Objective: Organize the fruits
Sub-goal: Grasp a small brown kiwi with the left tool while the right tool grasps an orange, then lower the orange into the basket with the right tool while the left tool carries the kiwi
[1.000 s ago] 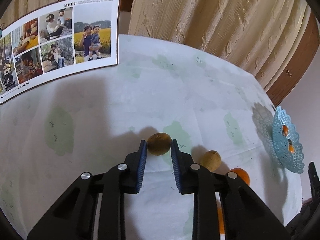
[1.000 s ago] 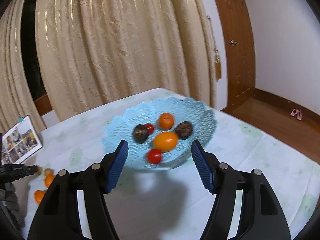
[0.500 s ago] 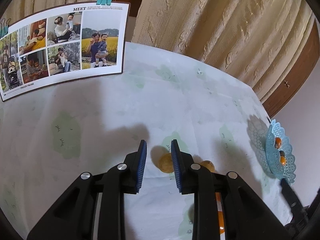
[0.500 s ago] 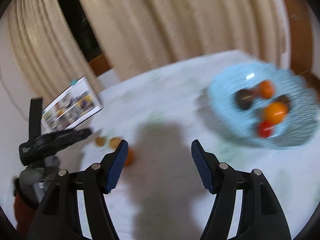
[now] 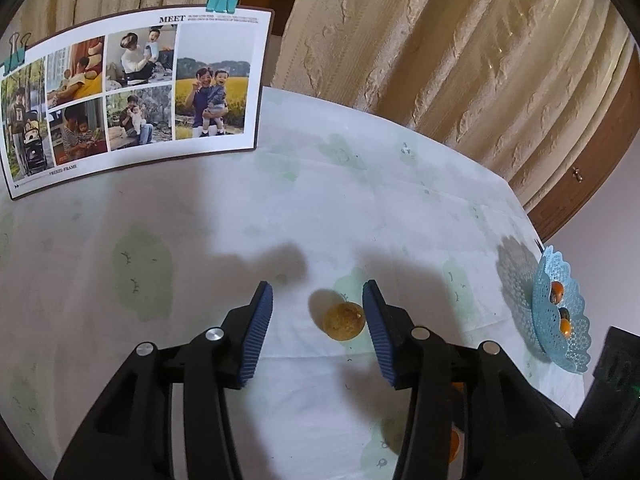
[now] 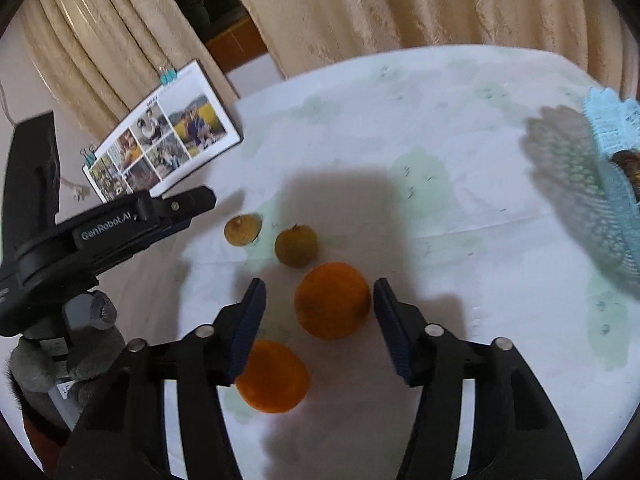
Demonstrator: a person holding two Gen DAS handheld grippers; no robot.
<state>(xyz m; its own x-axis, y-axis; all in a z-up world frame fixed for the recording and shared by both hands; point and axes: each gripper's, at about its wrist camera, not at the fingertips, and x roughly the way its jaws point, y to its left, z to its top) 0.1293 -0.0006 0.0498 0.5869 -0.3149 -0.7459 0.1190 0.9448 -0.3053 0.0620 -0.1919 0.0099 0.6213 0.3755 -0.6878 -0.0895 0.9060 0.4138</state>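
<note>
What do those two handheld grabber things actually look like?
Both tongs are matte black plastic with silver screws on the arms and blue ribbed pads lining the fingers. The left tongs, seen from the side, carry white "GenRobot.AI" lettering, and a fuzzy grey glove wraps the grip below.

Curtains [image 5: 460,60]: beige, pleated, behind the table [image 5: 160,240]
Table: white cloth, pale green patches
Door [image 5: 588,184]: brown wood, right of curtains
Wall [image 5: 624,216]: plain, beside door
</note>
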